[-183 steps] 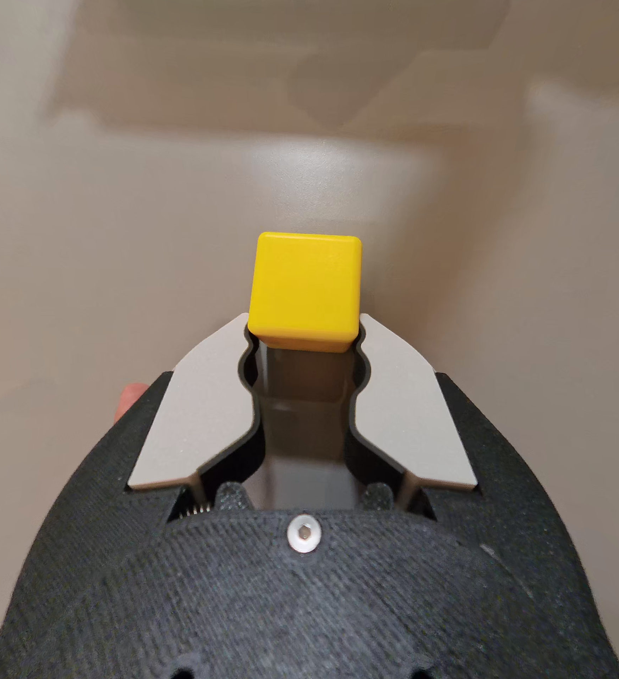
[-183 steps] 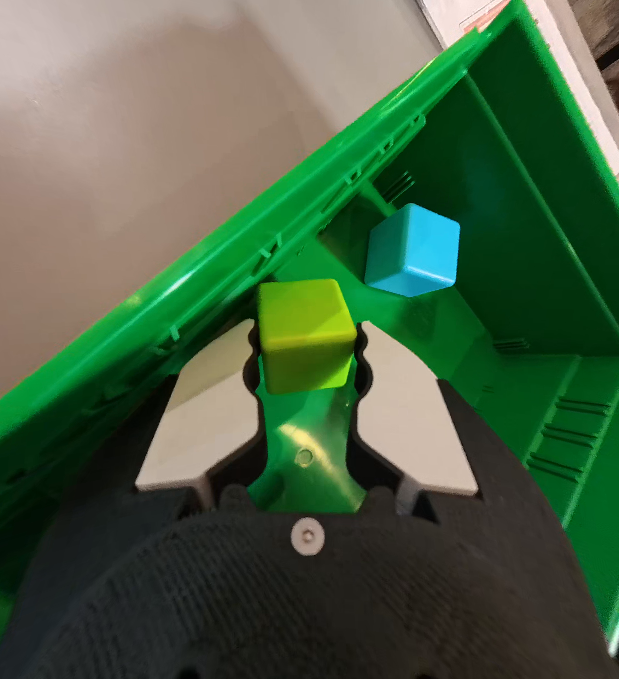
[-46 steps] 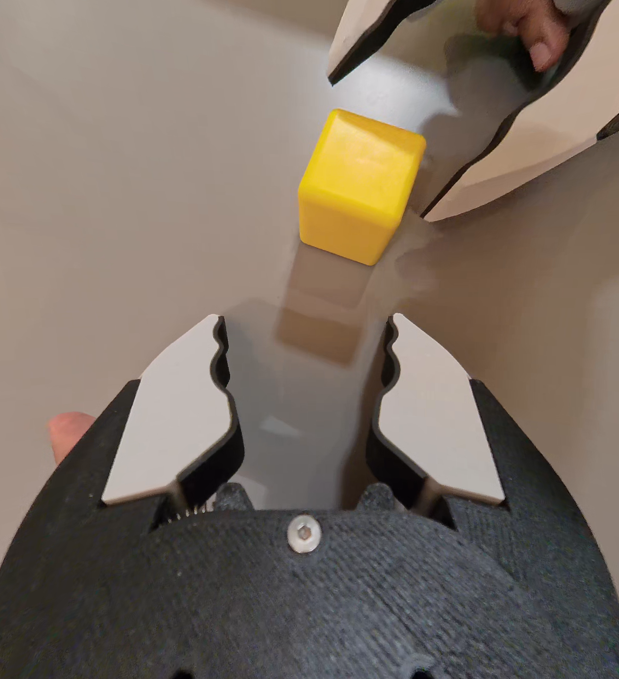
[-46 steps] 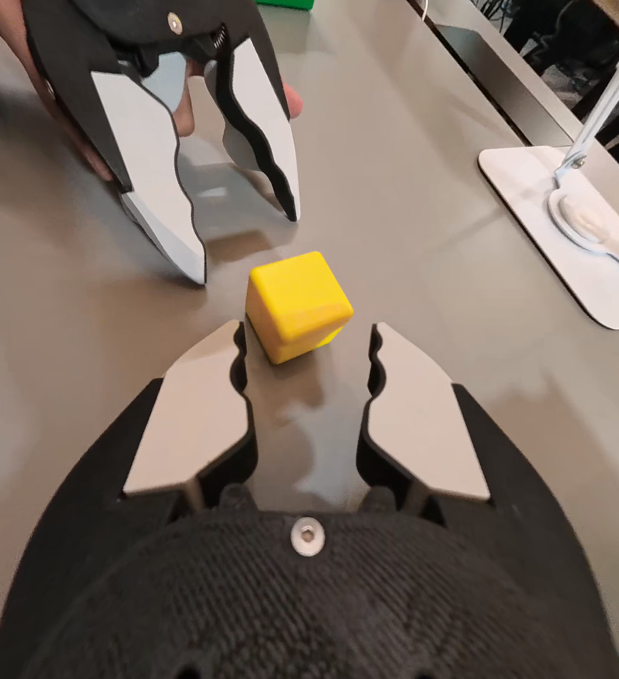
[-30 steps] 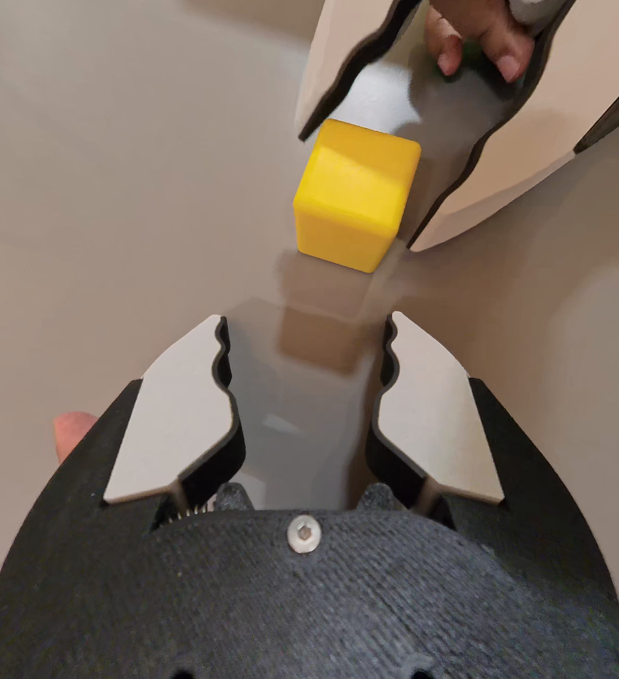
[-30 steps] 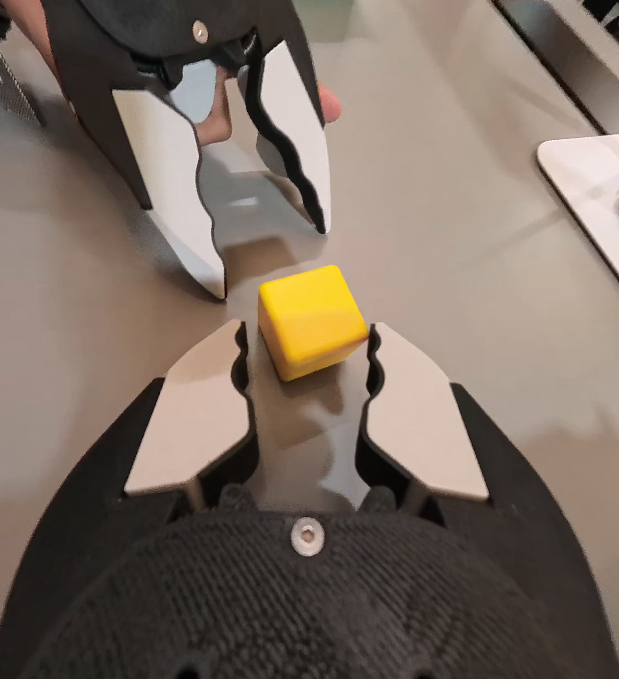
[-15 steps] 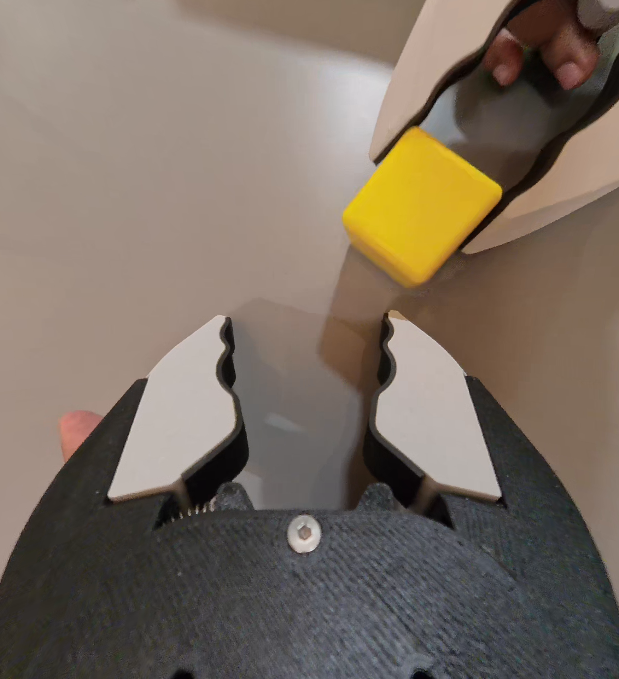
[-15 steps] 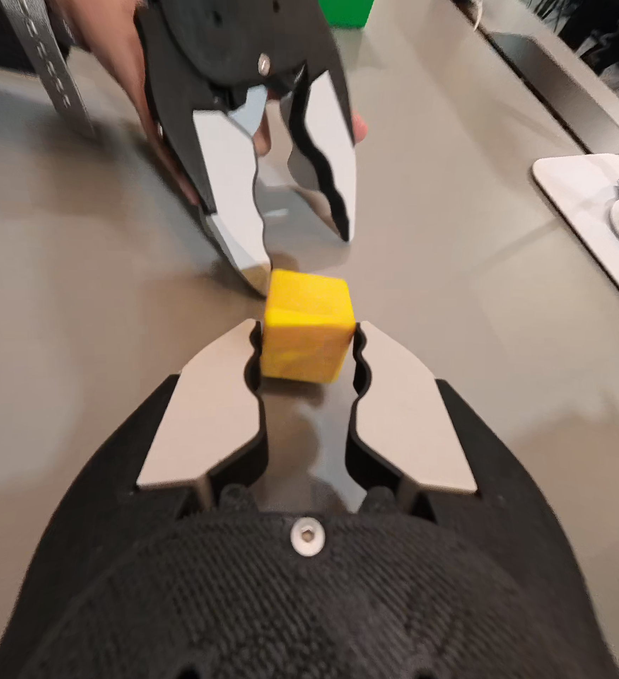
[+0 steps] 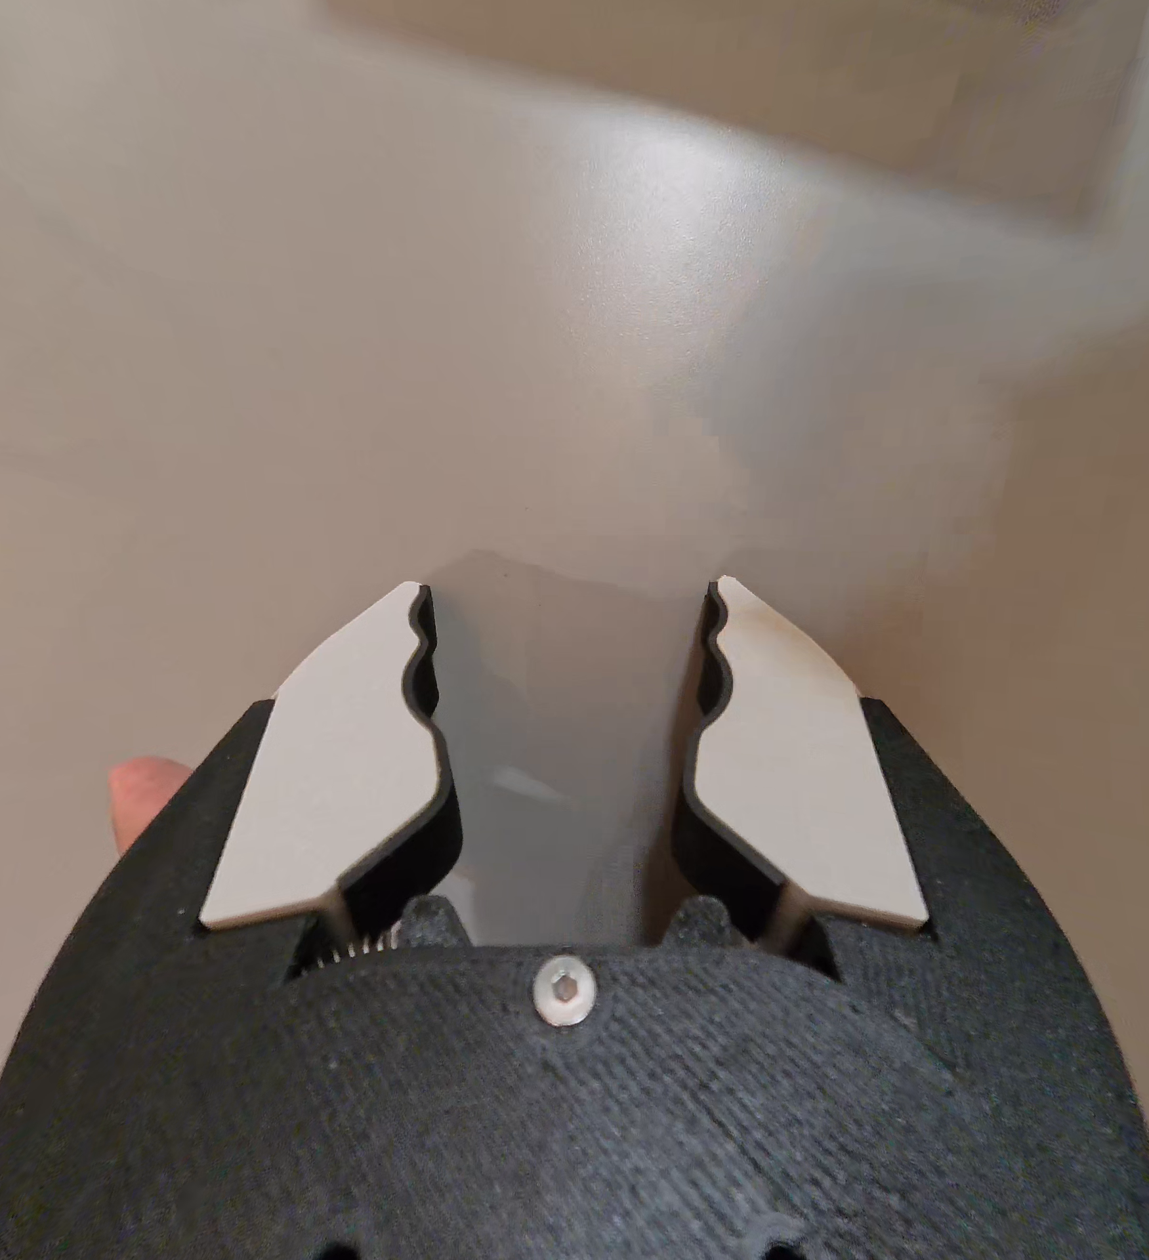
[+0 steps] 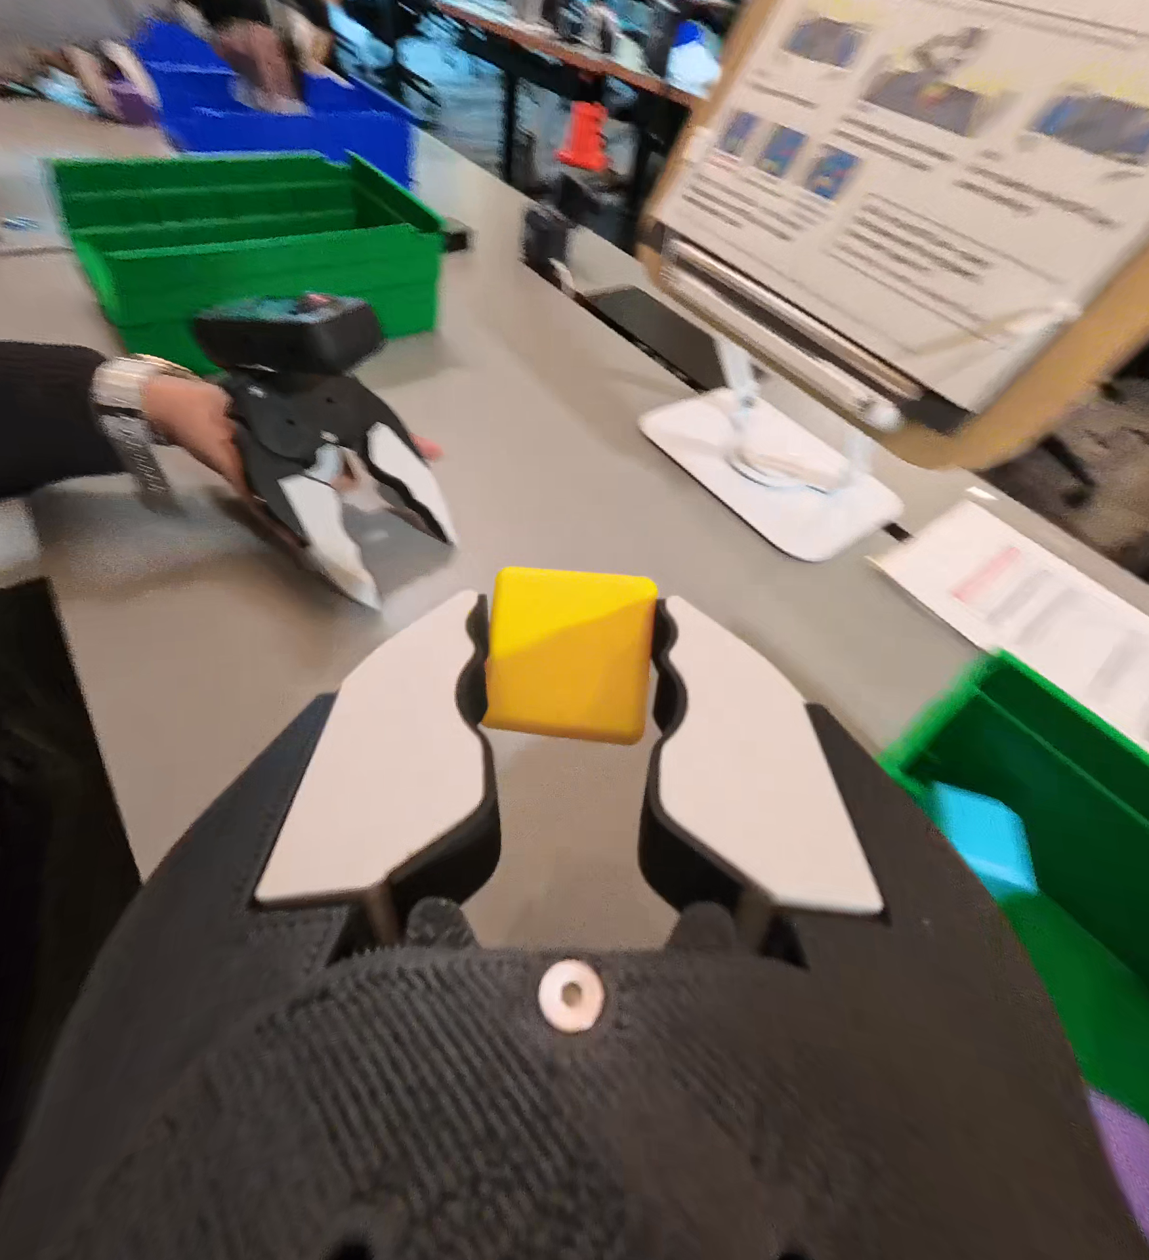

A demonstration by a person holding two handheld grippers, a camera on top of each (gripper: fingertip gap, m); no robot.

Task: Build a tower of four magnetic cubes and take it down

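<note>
My right gripper [image 10: 568, 603] is shut on a yellow cube [image 10: 568, 658] and holds it up above the grey table [image 10: 558, 423]. My left gripper [image 9: 571, 590] is open and empty, low over the bare grey table [image 9: 421, 341]. It also shows in the right wrist view [image 10: 408, 566], held by a person's hand [image 10: 196, 419] to the left of and beyond the cube, its tips near the tabletop. A green bin [image 10: 1069, 784] lies at the lower right of the right wrist view, with a blue cube [image 10: 980, 845] inside it.
A second green bin [image 10: 251, 238] stands at the far left of the table, a blue bin [image 10: 299, 123] behind it. A white stand base [image 10: 769, 470] and a printed sheet [image 10: 1049, 613] lie at the right. A poster board [image 10: 933, 170] stands behind. A purple thing [image 10: 1130, 1173] shows at the lower right. My hands' fingertips stand some 25 centimeters from each other.
My right gripper closed on the yellow cube and lifted it off the table, swinging away. The cube and right gripper have left the left wrist view. My left gripper stays open.
</note>
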